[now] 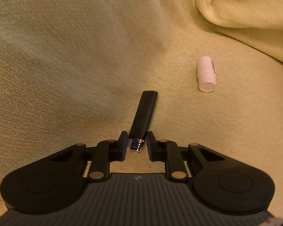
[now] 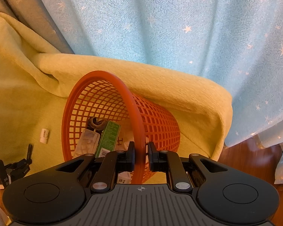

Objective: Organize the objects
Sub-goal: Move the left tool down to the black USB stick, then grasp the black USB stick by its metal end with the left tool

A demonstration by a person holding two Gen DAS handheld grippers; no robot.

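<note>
Black lighter [image 1: 143,113] points away from left tool [image 1: 136,145], metal end gripped.

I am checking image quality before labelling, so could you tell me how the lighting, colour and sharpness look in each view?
Left wrist view: warm yellowish cast, soft shadows, lighter and small white tube sharp, blanket edges curved by the fisheye. Right wrist view: also warm-tinted, orange basket rim bowed and slightly soft near the gripper, curtain evenly lit, no glare.
</note>
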